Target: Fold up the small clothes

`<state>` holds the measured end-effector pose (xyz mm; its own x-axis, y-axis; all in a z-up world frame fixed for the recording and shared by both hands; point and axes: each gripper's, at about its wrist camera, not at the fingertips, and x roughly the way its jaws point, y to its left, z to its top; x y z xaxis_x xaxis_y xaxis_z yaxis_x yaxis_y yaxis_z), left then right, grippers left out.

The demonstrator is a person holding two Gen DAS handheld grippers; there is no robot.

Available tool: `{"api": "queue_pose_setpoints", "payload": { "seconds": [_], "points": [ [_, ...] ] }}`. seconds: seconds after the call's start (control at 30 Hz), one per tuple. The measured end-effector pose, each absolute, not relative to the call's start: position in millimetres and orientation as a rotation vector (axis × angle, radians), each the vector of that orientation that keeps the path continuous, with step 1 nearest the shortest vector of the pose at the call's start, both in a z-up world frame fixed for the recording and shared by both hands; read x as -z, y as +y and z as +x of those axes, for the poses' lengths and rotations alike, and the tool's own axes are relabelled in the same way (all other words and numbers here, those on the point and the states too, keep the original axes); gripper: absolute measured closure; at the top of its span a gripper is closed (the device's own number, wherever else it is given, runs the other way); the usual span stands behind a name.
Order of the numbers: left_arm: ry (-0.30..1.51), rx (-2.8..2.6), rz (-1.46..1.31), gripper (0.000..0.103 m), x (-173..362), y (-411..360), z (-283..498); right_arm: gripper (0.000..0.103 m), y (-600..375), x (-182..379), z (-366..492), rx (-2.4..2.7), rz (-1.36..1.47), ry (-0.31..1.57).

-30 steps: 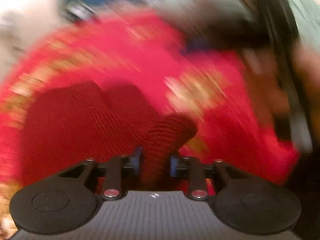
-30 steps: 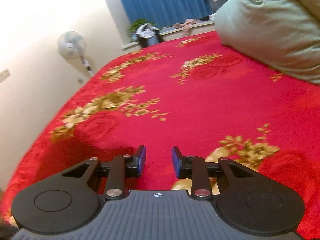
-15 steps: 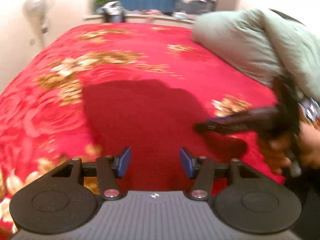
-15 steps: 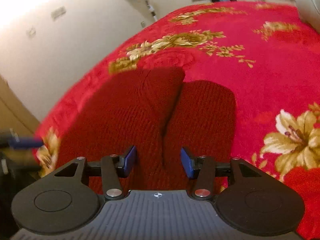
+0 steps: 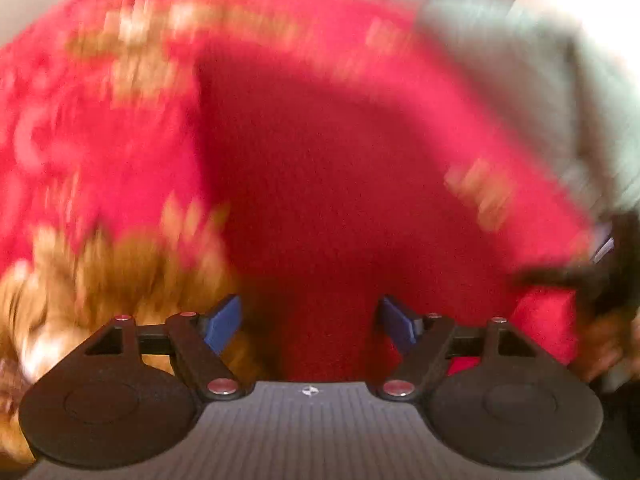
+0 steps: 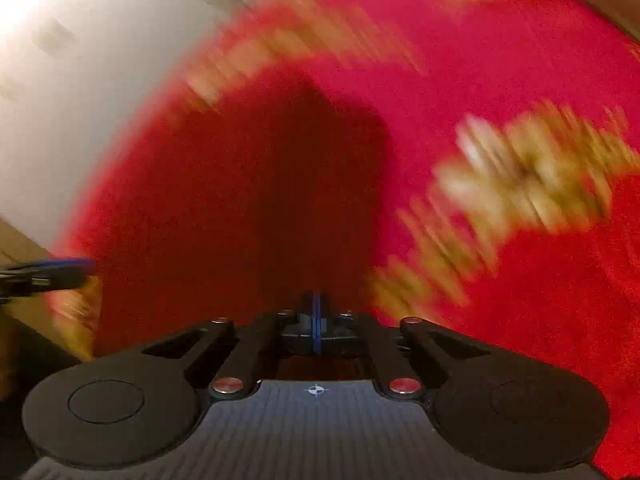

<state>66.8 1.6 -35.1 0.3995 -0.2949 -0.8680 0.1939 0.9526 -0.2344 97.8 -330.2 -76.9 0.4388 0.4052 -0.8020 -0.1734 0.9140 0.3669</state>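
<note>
Both wrist views are heavily motion-blurred: the floral bedspread [image 5: 120, 128] smears into streaks, while the left gripper [image 5: 311, 326] and right gripper [image 6: 316, 326] bodies stay sharp in the foreground. Warm indoor light, moderately bright; the wall [image 6: 52, 80] blows out to white glare at upper left in the right view. Fisheye curvature bends the edges, corners vignetted; the dark red garment [image 6: 248, 200] reads shadowy, its texture lost.
</note>
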Motion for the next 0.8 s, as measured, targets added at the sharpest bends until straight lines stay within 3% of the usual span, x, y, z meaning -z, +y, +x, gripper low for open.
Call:
{"api": "queue_pose_setpoints", "payload": {
  "seconds": [0.1, 0.2, 0.27, 0.3, 0.57, 0.8],
  "points": [
    [1.134, 0.301, -0.109, 0.02, 35, 3, 67, 0.103, -344, 63, 94, -0.362, 0.347, 0.974],
    [1.07, 0.326, -0.132, 0.021, 19, 10, 66, 0.094, -362, 44, 91, -0.314, 0.454, 0.832],
    [1.061, 0.322, -0.187, 0.021, 13, 19, 69, 0.057, -373, 42, 91, -0.296, 0.54, 0.782],
    [1.052, 0.32, -0.214, 0.021, 9, 23, 71, 0.05, -376, 43, 92, -0.306, 0.584, 0.776],
    [1.032, 0.3, -0.221, 0.02, -18, 33, 118, 0.046, -342, 71, 110, -0.394, 0.533, 0.925],
    [1.135, 0.325, -0.392, 0.014, 31, 50, 166, 0.04, -333, 89, 117, -0.363, 0.565, 0.975]
  ]
}}
